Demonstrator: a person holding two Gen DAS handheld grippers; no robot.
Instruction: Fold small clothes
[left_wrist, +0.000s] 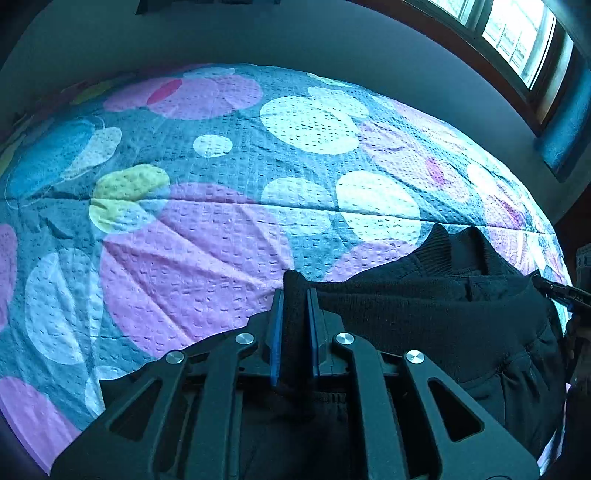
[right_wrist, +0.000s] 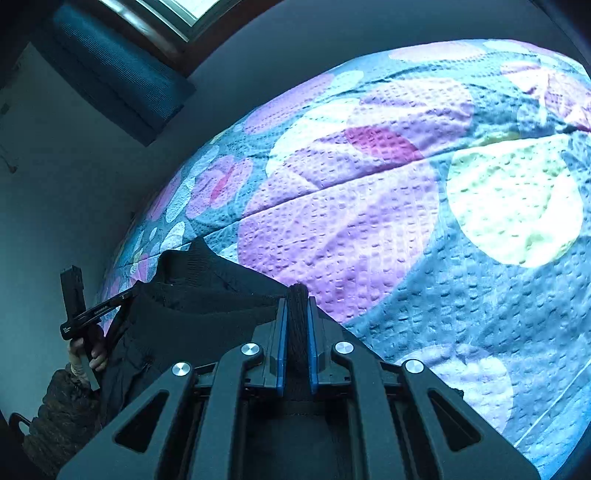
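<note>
Black knit fabric, a small dark garment with a ribbed band (left_wrist: 436, 306), is stretched between my two sets of jaws above the bed with the quilted cover of blue, pink and pale circles (left_wrist: 207, 229).

1. Grip state. My left gripper (left_wrist: 295, 295) is clenched on one corner of the garment; a tuft of black knit stands up between its blue pads. My right gripper (right_wrist: 297, 295) is clenched likewise on the opposite corner, fabric pinched between its pads.

2. Governing relation. The garment's long axis runs from one set of jaws to the other, side to side in front of me. Its held edge spans between my two grips, and the rest hangs down and toward me from that edge, apparently clear of the bed cover. Neither hand is nearer: each is already at its own corner. The bed lies ahead of and below the held edge.

3. Hand pose. Both grippers point forward over the bed, roughly level and well apart. From the right wrist view, my left hand (right_wrist: 86, 354) is seen around its handle, on the far side of the garment.

4. Judgement. The next move probably calls for lowering the held edge onto the bed cover evenly, both hands together, so the fabric lands flat.
</note>
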